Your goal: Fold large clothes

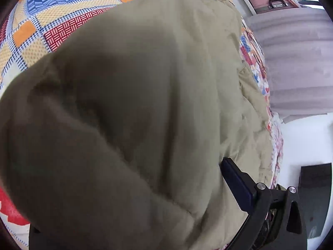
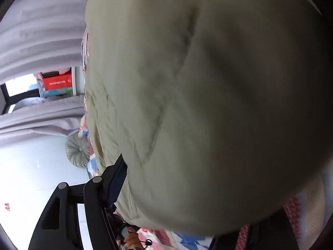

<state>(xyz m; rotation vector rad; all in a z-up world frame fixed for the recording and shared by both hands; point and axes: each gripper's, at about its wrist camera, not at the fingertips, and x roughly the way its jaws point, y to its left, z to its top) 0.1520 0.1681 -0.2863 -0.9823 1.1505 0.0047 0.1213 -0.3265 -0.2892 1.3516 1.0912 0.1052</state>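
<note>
A patchwork bedspread (image 1: pixel 62 20), printed in blue chevrons, red basket-weave squares and orange blocks on a dotted cream ground, is lying across the bed while a large khaki padded garment (image 1: pixel 145 104) is hanging over it, bulging toward both cameras in soft, rounded folds. The garment (image 2: pixel 208 104) is looking thick and quilted, with shallow stitched seams and a matte, faintly crumpled shell; part of it is resting along the bed's edge and part is draped in the air, so the fold appears to be only midway, with the lifted portion not yet laid flat and any further folds and smoothing seemingly left to do. Grey curtains (image 2: pixel 37 41) are falling in heavy pleats behind, above a pale glossy floor where a round, button-tufted cushion (image 2: pixel 78 153) is sitting beside the bed. The left gripper (image 1: pixel 210 189) is showing just one dark ribbed finger pressed against the cloth, its partner buried, so its hold cannot be told for certain. The right gripper (image 2: pixel 141 179) is likewise showing one finger against the padding, the other hidden; whether it is clenched on the fabric cannot be told.
</note>
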